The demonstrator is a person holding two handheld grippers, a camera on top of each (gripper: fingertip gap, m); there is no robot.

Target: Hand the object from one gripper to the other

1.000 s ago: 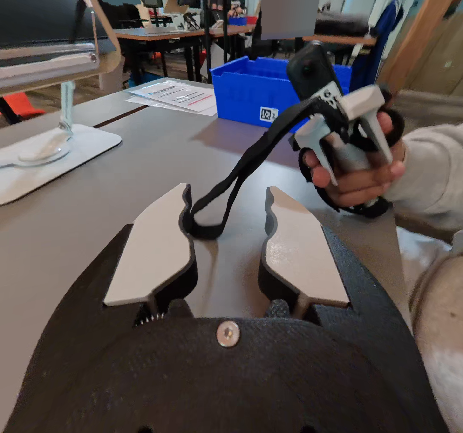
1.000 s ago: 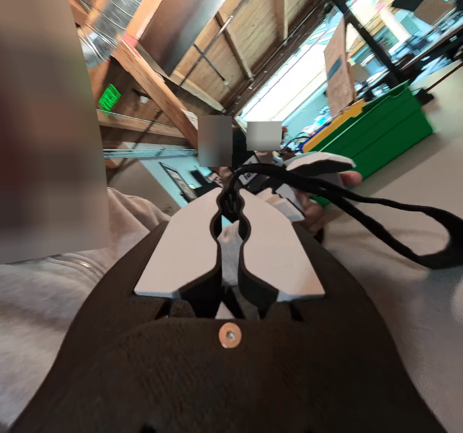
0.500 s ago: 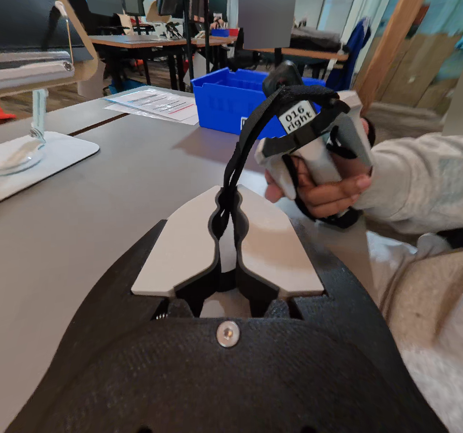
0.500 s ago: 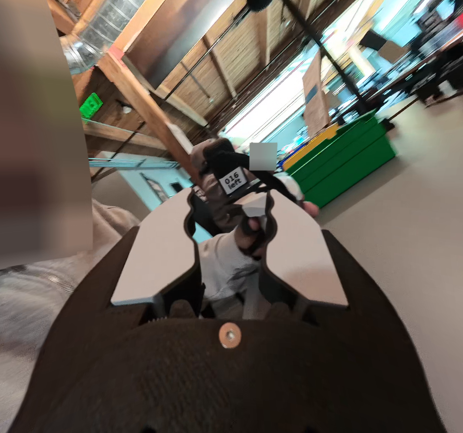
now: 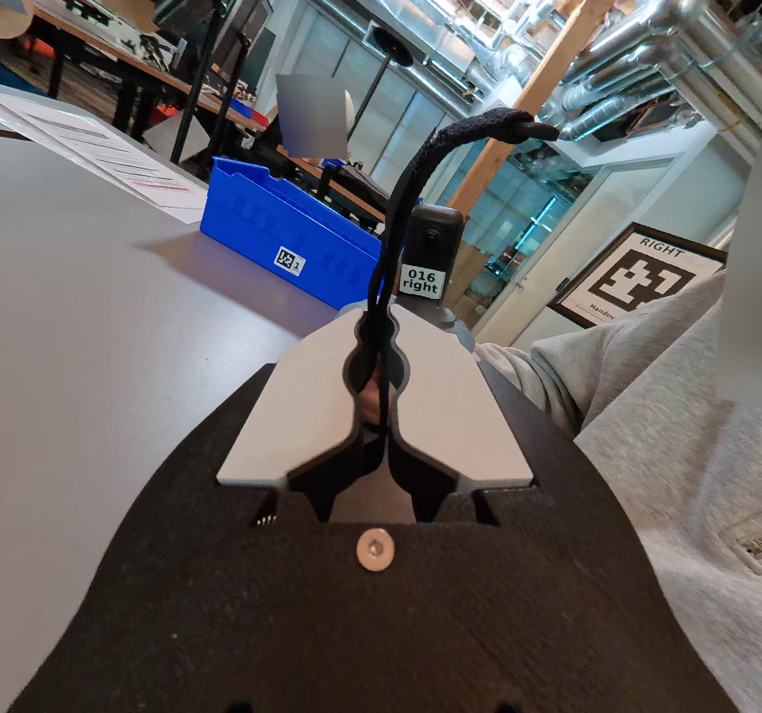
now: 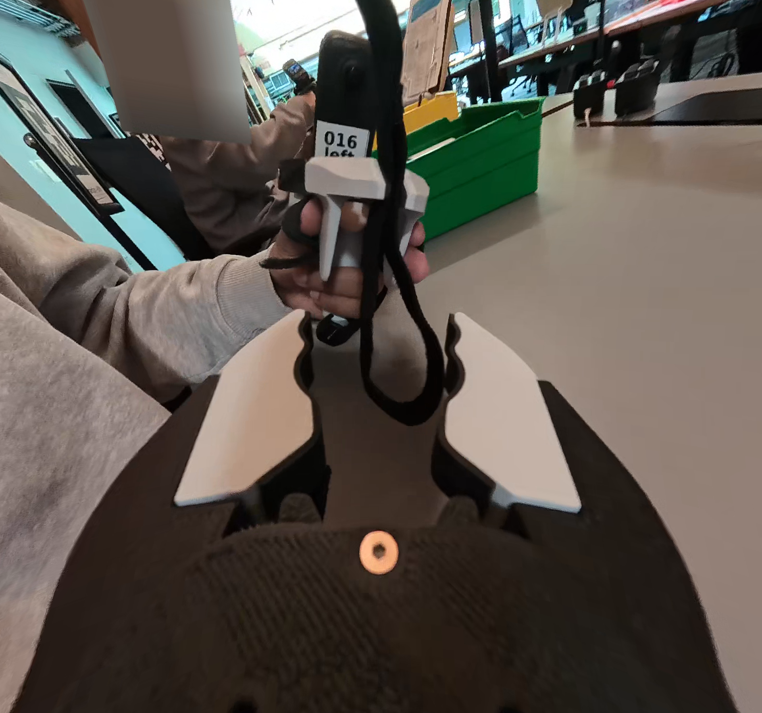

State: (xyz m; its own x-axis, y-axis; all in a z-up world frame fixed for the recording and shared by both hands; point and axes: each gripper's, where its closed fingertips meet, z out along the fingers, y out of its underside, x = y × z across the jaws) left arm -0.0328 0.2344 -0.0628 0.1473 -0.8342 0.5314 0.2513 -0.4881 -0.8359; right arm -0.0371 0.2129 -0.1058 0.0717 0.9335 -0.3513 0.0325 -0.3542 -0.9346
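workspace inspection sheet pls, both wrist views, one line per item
surface: grey table, bare near the grippers
job's things: black strap pinched in the left gripper, one end arching up, its loop hanging between the right gripper's fingers, not clamped
clutter: blue bin and printed sheets on one side, green bin with a yellow bin behind it on the other
grippers: left gripper shut on the strap; right gripper open
cables: nothing seen on the near table
surroundings: workshop with desks, ceiling ducts, a wooden post, a framed marker sign, a seated person's sleeve
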